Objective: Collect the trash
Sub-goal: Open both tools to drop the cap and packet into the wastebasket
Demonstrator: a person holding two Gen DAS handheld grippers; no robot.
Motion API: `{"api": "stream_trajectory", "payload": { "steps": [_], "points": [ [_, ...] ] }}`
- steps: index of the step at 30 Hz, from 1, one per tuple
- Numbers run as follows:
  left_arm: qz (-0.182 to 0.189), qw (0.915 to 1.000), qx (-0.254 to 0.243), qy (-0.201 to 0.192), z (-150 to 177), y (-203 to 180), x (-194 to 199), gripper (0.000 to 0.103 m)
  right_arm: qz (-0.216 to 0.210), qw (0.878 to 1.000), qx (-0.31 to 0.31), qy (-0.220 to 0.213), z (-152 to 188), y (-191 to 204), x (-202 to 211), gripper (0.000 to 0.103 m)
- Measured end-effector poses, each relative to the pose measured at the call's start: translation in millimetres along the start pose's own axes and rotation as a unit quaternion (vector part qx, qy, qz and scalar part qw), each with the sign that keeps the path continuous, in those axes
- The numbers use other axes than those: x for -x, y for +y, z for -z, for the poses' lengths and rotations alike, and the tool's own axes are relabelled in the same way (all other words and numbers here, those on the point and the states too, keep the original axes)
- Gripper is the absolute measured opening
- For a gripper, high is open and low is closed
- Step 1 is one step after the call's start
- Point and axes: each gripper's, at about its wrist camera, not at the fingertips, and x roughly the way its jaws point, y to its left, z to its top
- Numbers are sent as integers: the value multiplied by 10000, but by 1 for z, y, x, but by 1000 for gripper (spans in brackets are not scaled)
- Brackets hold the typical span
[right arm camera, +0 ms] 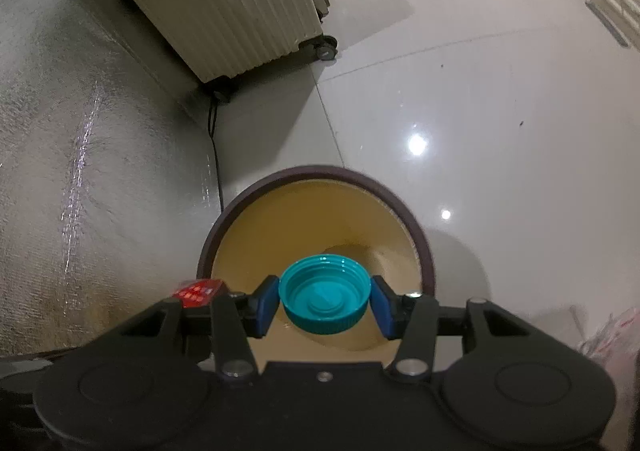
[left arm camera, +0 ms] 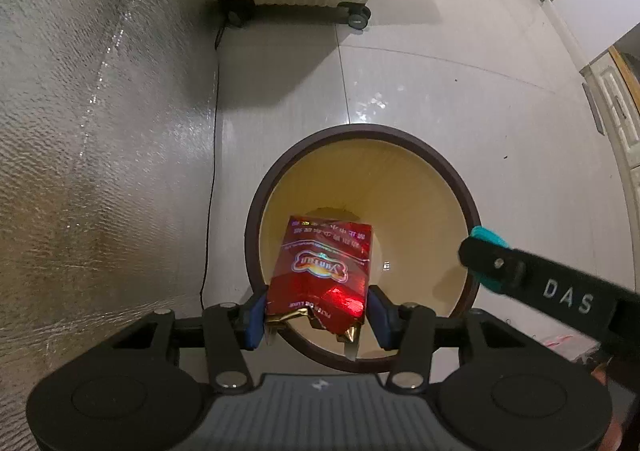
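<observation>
While the left gripper (left arm camera: 316,315) clamps a red packet (left arm camera: 322,271) and the right gripper (right arm camera: 325,301) pinches a teal cap (right arm camera: 323,299), both above the bin (left arm camera: 256,207), a release near its near rim could drop either onto the floor (left arm camera: 460,91).

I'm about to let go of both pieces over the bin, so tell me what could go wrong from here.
1. The red cigarette pack, clamped in the left gripper, hangs near the closer edge of the trash bin; it might catch the rim and fall outside.
2. The right gripper and its teal bottle cap sit close beside the left one, so the two could bump.
3. The cap may bounce out.
</observation>
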Motion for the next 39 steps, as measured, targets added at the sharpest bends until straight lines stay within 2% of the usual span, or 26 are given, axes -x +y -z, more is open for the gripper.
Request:
{"api": "stream_trajectory", "payload": {
  "steps": [10,16,24,32,36,39],
  "points": [
    [4,10000,30,-13,-3,-1,-7,55,90,9998,154,11,5,4,-9,50],
    [-44,9999,60,-77,-2,1,-6,69,129,9998,76,-98,0,-1,1,51],
    [-79,9999,-22,-141,-1,0,0,72,226,9997,51,-113,0,-6,8,55],
    [-383,9992,-54,-29,4,6,0,72,417,9989,224,-9,10,-10,7,55],
    [-495,9987,-124,-4,9,9,3,74,428,9982,420,29,15,-9,10,60],
    [-559,9983,-160,31,13,9,5,83,488,9971,589,23,20,-10,13,70]
  ]
}}
